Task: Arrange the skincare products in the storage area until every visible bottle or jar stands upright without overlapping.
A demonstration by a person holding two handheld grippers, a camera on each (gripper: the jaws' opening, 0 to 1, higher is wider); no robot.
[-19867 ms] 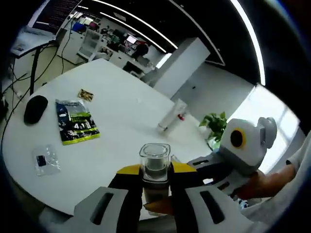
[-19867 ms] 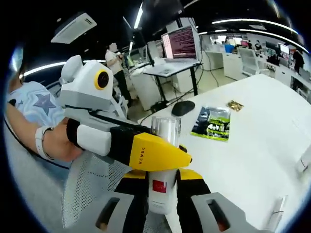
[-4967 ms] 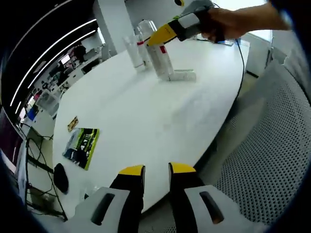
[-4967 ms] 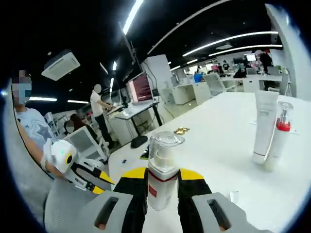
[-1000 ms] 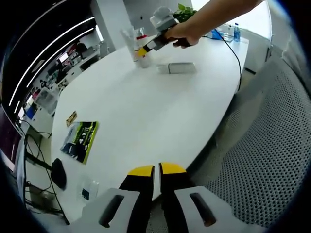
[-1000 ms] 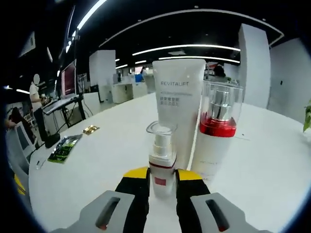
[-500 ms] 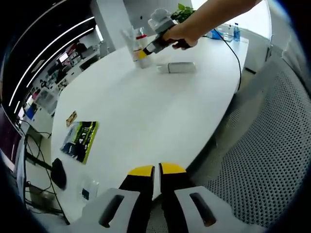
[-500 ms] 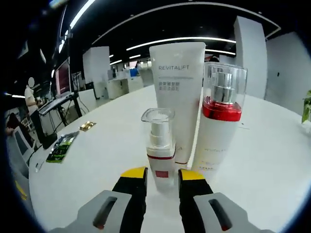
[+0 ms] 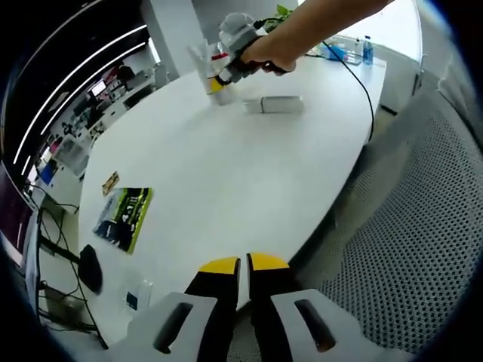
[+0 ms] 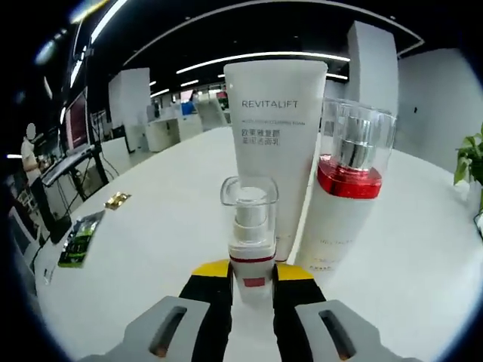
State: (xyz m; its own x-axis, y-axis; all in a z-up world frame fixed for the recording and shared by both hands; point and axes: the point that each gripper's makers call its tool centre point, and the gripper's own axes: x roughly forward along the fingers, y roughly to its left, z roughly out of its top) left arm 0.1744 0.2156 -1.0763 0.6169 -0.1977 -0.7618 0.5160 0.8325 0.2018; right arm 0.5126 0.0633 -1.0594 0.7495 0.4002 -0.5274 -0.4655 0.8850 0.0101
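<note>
Right gripper (image 10: 251, 273) clasps the small pump bottle (image 10: 250, 235); left gripper (image 9: 242, 263) nearly closed, empty.

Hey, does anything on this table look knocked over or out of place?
Yes. One white tube lies on its side on the white table, beside the upright group. In the right gripper view, the small pump bottle, tall tube and red-collared bottle all stand upright.

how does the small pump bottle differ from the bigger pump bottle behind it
The small pump bottle is shorter and slimmer than the bigger pump bottle. The small one sits between the right hand-held gripper jaws; the bigger one stands free. Both stand upright, white with red bands and clear caps.
</note>
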